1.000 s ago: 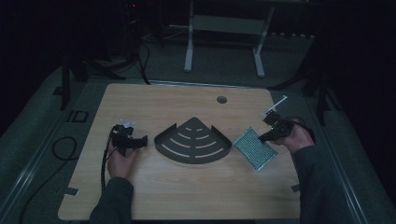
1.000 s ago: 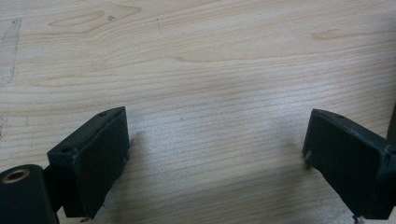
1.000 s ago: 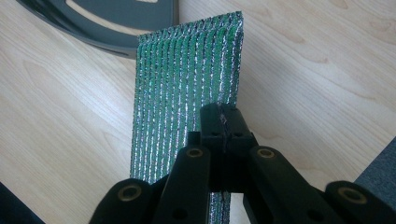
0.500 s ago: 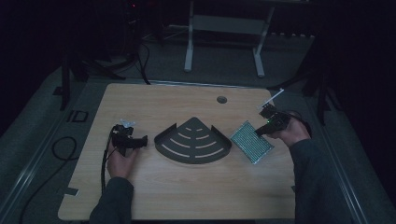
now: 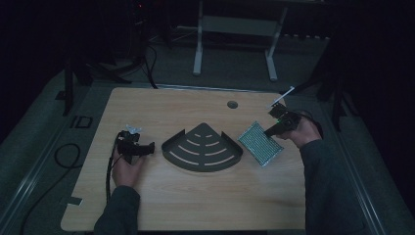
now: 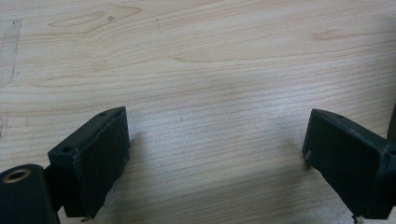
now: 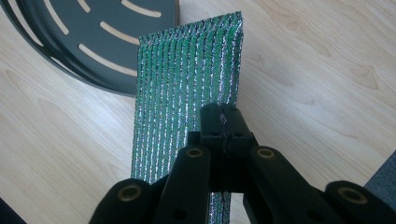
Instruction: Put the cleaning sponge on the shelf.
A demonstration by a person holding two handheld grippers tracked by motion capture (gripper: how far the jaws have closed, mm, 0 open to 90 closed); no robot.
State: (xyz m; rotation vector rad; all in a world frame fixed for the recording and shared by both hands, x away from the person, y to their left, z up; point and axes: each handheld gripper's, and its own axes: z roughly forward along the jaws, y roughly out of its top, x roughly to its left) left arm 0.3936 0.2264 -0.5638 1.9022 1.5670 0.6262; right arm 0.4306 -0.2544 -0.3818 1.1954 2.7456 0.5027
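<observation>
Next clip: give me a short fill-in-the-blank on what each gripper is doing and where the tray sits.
1. The right gripper is shut on the green-and-silver ____.
2. The left gripper is ____, with bare wood between its jaws.
3. The dark slotted corner tray lies on the table ____ the two grippers.

Missing words: mesh pad; open; between
</observation>
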